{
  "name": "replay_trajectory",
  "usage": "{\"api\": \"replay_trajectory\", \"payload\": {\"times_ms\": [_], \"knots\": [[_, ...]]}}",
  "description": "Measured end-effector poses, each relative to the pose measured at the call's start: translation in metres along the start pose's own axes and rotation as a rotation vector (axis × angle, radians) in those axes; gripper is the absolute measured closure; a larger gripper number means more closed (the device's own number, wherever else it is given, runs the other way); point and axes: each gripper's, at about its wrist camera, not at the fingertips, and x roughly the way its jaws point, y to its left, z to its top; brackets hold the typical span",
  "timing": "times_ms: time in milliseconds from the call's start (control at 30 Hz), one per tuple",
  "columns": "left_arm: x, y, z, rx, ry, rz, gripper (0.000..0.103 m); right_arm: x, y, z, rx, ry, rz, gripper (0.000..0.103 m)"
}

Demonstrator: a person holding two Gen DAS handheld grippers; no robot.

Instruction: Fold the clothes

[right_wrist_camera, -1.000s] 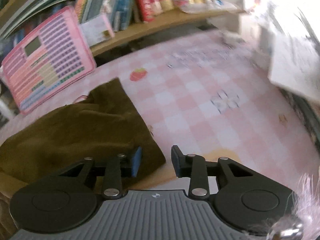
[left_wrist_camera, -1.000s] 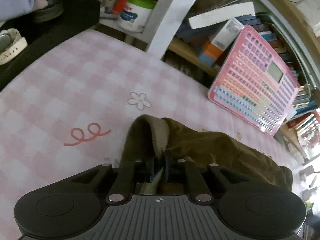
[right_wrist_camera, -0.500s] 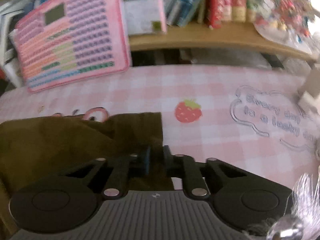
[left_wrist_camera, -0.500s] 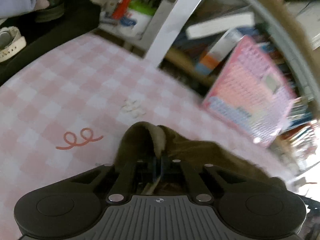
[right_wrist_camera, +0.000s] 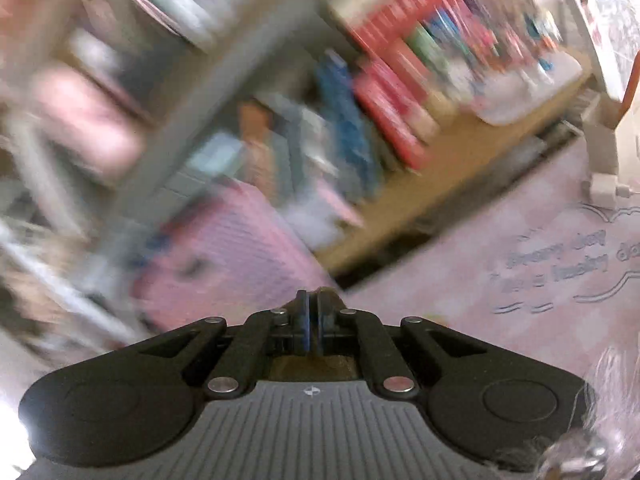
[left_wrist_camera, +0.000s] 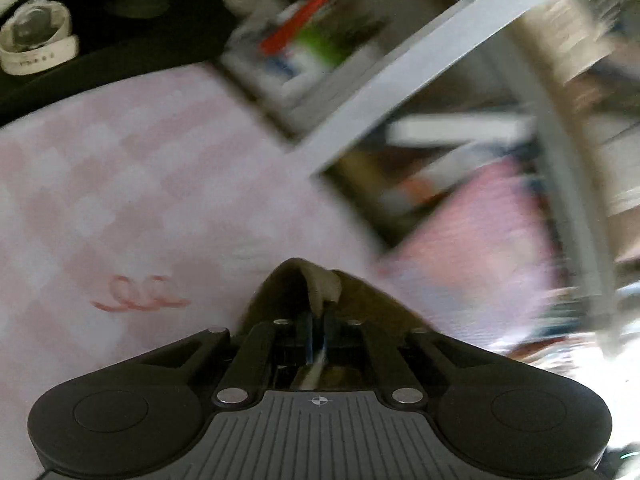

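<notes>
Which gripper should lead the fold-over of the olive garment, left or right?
Left, probably. The left gripper is shut on a broad fold of the olive garment above the pink checked cloth. The right gripper is also shut, but only a sliver of fabric shows there. Both views are blurred.

From my left wrist view, bare pink checked cloth (left_wrist_camera: 120, 184) lies open toward ten o'clock; cluttered shelving (left_wrist_camera: 440, 152) blocks one o'clock.

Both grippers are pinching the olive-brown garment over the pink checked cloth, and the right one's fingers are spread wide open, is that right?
Not quite. The right gripper is shut, its jaws pressed together on the olive-brown garment, as the right wrist view shows. The left gripper does pinch it over the pink checked cloth.
</notes>
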Motion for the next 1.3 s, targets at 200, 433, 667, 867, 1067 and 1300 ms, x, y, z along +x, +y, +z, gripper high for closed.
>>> {"api": "replay_trajectory", "payload": {"times_ms": [200, 433, 667, 867, 1067, 1300], "knots": [[0.006, -0.009, -0.006, 0.104, 0.062, 0.066, 0.074, 0.031, 0.015, -0.036, -0.236, 0.137, -0.264, 0.079], [0.010, -0.013, -0.010, 0.151, 0.045, 0.124, 0.096, 0.013, 0.021, -0.106, -0.496, 0.231, -0.320, 0.083], [-0.005, -0.011, -0.011, 0.163, 0.024, 0.144, 0.078, 0.016, 0.021, -0.104, -0.553, 0.137, -0.395, 0.067], [-0.096, 0.023, -0.043, 0.176, -0.035, 0.094, 0.077, -0.077, 0.008, -0.134, -0.415, 0.094, -0.278, 0.064], [-0.130, 0.042, -0.085, 0.248, 0.018, 0.106, 0.044, -0.153, -0.010, -0.222, -0.299, 0.195, -0.351, 0.064], [-0.090, 0.025, -0.095, 0.361, 0.066, 0.201, 0.045, -0.176, -0.001, -0.271, -0.186, 0.192, -0.350, 0.064]]}}
